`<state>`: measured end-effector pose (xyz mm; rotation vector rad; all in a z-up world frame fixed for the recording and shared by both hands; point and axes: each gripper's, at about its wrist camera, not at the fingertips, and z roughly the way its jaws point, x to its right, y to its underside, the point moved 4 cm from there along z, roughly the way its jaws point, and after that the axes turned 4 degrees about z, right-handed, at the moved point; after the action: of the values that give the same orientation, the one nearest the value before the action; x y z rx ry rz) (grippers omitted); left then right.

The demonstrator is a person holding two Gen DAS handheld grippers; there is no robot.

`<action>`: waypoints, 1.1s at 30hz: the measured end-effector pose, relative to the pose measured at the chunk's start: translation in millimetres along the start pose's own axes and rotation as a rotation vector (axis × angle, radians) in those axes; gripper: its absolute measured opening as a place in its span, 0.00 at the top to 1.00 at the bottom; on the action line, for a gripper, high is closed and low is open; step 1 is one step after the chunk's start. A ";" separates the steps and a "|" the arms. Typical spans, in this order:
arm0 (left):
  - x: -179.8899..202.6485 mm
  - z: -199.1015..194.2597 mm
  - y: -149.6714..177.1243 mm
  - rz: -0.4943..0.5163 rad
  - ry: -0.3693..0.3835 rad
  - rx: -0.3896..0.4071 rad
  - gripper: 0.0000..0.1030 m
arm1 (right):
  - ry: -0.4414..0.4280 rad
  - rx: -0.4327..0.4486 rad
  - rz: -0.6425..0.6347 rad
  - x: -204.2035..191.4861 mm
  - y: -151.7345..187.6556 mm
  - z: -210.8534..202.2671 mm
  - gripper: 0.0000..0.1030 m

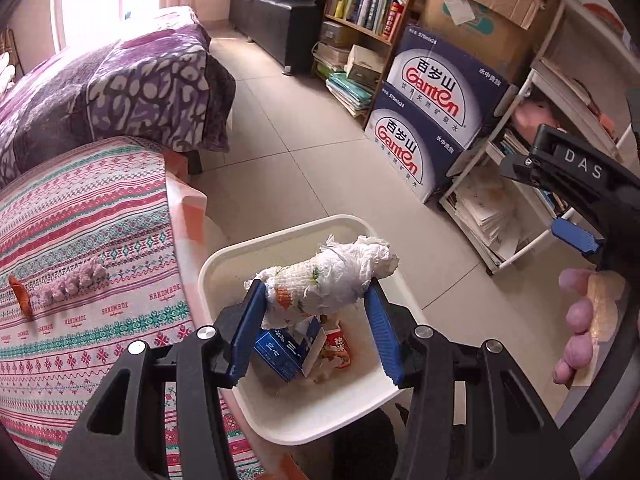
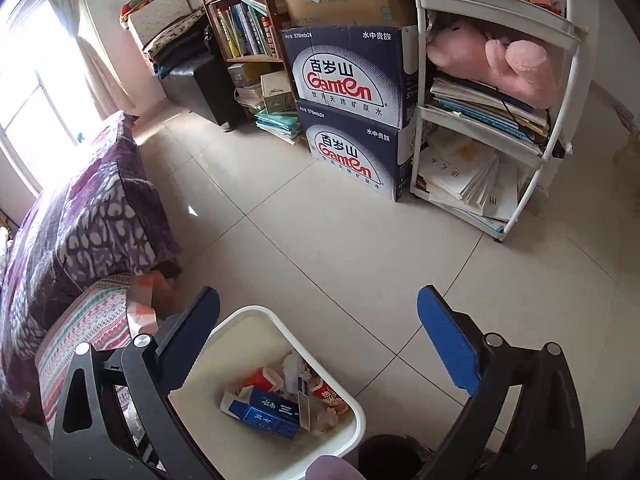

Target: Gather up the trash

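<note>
My left gripper [image 1: 316,316] is shut on a crumpled white paper towel [image 1: 328,276] with orange and green stains, held above a white bin [image 1: 240,256]. In the bin lie a blue carton [image 1: 280,354] and a red snack wrapper [image 1: 336,350]. My right gripper [image 2: 320,320] is open and empty, above the same white bin [image 2: 256,320], where the blue carton [image 2: 264,412] and red wrapper [image 2: 332,398] show. The right gripper's body also shows in the left wrist view [image 1: 576,184]. An orange scrap [image 1: 20,292] and a grey crumbly strip [image 1: 72,282] lie on the patterned cloth.
A table with a striped patterned cloth [image 1: 92,320] is at the left. A purple-covered bed [image 1: 120,92] stands behind it. Blue Ganten boxes [image 2: 348,76], a bookshelf [image 1: 368,4] and a white rack [image 2: 500,120] of papers line the far side of the tiled floor [image 2: 320,240].
</note>
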<state>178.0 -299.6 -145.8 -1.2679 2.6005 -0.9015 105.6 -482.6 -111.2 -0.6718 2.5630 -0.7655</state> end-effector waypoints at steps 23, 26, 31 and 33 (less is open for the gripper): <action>-169.0 78.0 7.9 0.061 -0.272 -0.346 0.20 | 0.012 -0.091 -0.085 -40.8 24.2 18.7 0.07; -207.1 81.7 4.0 0.024 -0.292 -0.342 0.20 | 0.010 -0.103 -0.109 -50.4 29.3 21.8 0.07; -255.5 89.5 13.4 -0.022 -0.289 -0.388 0.20 | 0.009 -0.131 -0.151 -66.5 39.4 27.6 0.07; -271.3 92.0 23.6 -0.036 -0.290 -0.421 0.19 | 0.010 -0.135 -0.166 -72.3 42.9 28.3 0.07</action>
<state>368.5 -127.8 -275.6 -1.4131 2.6109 -0.1496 163.6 -423.5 -142.7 -0.9352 2.6097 -0.6524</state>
